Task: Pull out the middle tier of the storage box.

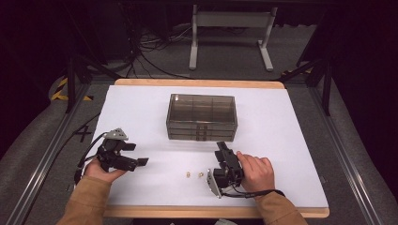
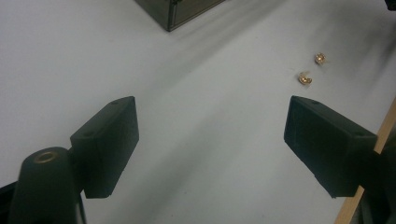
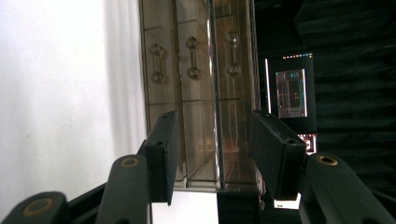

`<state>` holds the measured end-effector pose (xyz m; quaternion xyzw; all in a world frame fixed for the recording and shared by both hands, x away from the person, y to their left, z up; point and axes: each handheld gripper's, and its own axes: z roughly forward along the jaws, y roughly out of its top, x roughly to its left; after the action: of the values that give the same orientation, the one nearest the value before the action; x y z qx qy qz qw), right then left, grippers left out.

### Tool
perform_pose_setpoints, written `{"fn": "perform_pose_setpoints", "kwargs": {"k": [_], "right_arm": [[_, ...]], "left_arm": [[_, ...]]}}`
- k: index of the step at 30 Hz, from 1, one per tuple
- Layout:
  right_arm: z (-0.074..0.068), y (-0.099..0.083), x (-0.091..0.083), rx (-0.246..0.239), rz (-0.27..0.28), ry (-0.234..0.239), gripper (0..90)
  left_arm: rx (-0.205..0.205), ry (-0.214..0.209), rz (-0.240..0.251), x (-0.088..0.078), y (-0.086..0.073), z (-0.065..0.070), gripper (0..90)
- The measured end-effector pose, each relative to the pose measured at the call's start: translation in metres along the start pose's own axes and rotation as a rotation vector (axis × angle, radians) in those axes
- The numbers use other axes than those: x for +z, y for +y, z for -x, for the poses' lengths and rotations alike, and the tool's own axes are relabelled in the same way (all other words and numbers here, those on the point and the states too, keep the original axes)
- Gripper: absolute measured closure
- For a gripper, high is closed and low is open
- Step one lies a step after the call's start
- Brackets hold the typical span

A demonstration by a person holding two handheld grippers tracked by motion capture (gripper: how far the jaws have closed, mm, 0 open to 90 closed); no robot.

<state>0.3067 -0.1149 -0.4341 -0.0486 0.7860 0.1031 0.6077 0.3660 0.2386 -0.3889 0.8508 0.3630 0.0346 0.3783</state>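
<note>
High view, looking down: a white table (image 1: 141, 112) with a wooden edge fills the middle of the frame, ringed by grey carpet and a dark room. A white frame stand (image 1: 230, 35) and loose cables (image 1: 150, 44) sit at the upper centre.

At the centre of the table stands a smoky clear drawer box (image 1: 202, 117), three shallow drawers stacked. Just below it, right of centre, the right gripper (image 1: 220, 149) is turned on its side and points up at the box front. At the lower left, the left gripper (image 1: 141, 161) rests low near the table, pointing right, well apart from the box.

Between the two grippers, at the lower centre, lie two small brass inserts (image 1: 194, 175), just beside each other on bare table.

Right gripper view adds detail: the box appears rotated, its three dumbbell-shaped drawer handles (image 3: 194, 58) side by side, and the jaws stand partly apart either side of the drawer fronts, not pressing on them. A lit screen (image 3: 290, 93) glows at the right.

Left gripper view shows jaws wide apart over bare white table, the brass inserts at the upper right.
</note>
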Motion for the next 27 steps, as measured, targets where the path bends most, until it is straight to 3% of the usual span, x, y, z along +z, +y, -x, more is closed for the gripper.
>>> {"fn": "perform_pose_setpoints", "kwargs": {"k": [8, 15, 27], "right_arm": [[0.001, 0.013, 0.008, -0.006, -0.019, -0.019, 53.7], [-0.002, 0.023, 0.018, -0.020, -0.049, -0.005, 54.8], [-0.005, 0.030, 0.036, -0.027, -0.109, -0.014, 63.6]], "left_arm": [[0.000, -0.003, 0.001, 0.000, 0.000, 0.000, 18.3], [0.000, -0.005, 0.001, 0.000, 0.000, -0.001, 18.3], [0.000, -0.006, 0.001, 0.000, 0.000, -0.001, 18.3]]}}
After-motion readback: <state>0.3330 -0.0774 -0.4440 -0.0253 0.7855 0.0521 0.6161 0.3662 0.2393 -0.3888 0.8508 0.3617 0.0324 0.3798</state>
